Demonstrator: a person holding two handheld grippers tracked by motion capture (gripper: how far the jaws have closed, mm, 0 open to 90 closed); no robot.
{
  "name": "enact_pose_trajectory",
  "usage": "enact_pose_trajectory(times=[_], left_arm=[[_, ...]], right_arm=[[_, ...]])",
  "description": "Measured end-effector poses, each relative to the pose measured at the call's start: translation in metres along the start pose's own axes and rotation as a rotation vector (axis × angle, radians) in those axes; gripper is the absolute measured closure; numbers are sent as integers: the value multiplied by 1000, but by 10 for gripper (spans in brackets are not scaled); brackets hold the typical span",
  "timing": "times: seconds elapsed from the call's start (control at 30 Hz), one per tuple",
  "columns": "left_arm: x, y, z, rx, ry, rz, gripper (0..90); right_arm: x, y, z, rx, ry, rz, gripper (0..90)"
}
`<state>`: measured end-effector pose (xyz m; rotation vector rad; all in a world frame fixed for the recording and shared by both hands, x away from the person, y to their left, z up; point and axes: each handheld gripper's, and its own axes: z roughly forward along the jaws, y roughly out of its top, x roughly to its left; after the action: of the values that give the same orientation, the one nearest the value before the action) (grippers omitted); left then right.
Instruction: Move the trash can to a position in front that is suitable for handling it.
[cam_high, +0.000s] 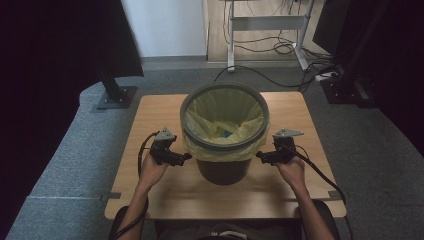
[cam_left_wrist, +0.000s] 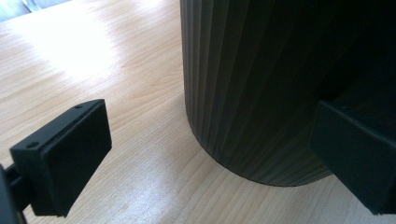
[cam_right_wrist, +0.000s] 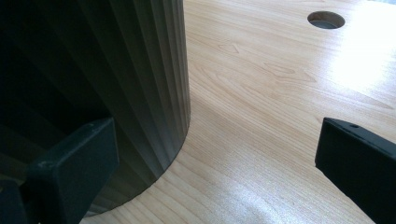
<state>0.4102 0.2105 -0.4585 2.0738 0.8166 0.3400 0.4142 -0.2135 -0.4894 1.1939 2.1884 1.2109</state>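
— Bin (cam_high: 222, 167) first: where does it stand?

— Upright in the middle of the wooden counter (cam_high: 160, 195), dark ribbed wall, grey rim at the top. A yellow bag (cam_high: 220, 112) lines it and folds over the rim, and something small and blue-green (cam_high: 225, 133) lies at the bottom of the bag; I cannot tell what it is.

— And the claws?

— One on each side of the bin, both low, near the upper part of its wall. The left claw (cam_high: 184, 158) points at the bin from the person's left, its tip just below the overhanging bag. The right claw (cam_high: 261, 156) mirrors it from the other side.

— Holding anything?

— No. In the left gripper view the left claw (cam_left_wrist: 210, 158) stands wide, with the bin's wall (cam_left_wrist: 252, 84) between its jaws and close to the far one. In the right gripper view the right claw (cam_right_wrist: 215, 163) is just as wide, one jaw in front of the bin's wall (cam_right_wrist: 116, 70), the other over bare counter. Whether any jaw touches the bin, I cannot tell.

— Anything else beside the bin?

— A round hole (cam_right_wrist: 326, 19) in the counter, well past the bin in the right gripper view.
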Motion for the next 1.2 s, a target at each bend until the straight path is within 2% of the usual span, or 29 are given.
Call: enact_pose_trajectory(times=[0.13, 0.3, 0.47, 0.73, 0.97, 1.03, 1.2], left_arm=[[-1, -2, -3, 28, 15, 10, 0], [4, -13, -8, 47, 48, -5, 0], [12, -30, -10, 78, 101, -27, 0], [26, -62, -10, 123, 136, -91, 0], [34, -85, -4, 172, 175, -128, 0], [35, -89, -2, 192, 181, -131, 0], [38, -96, 4, 222, 187, -134, 0]], right_arm=[[-1, 0, -4, 1, 7, -21, 0], [-4, -2, -15, 25, -27, -68, 0], [-15, -12, -26, 24, -34, -50, 0], [-37, -41, -36, 62, -84, 1, 0], [-45, -64, -31, 127, -98, 19, 0], [-46, -70, -27, 156, -113, 13, 0], [-49, -81, -22, 181, -125, 14, 0]])
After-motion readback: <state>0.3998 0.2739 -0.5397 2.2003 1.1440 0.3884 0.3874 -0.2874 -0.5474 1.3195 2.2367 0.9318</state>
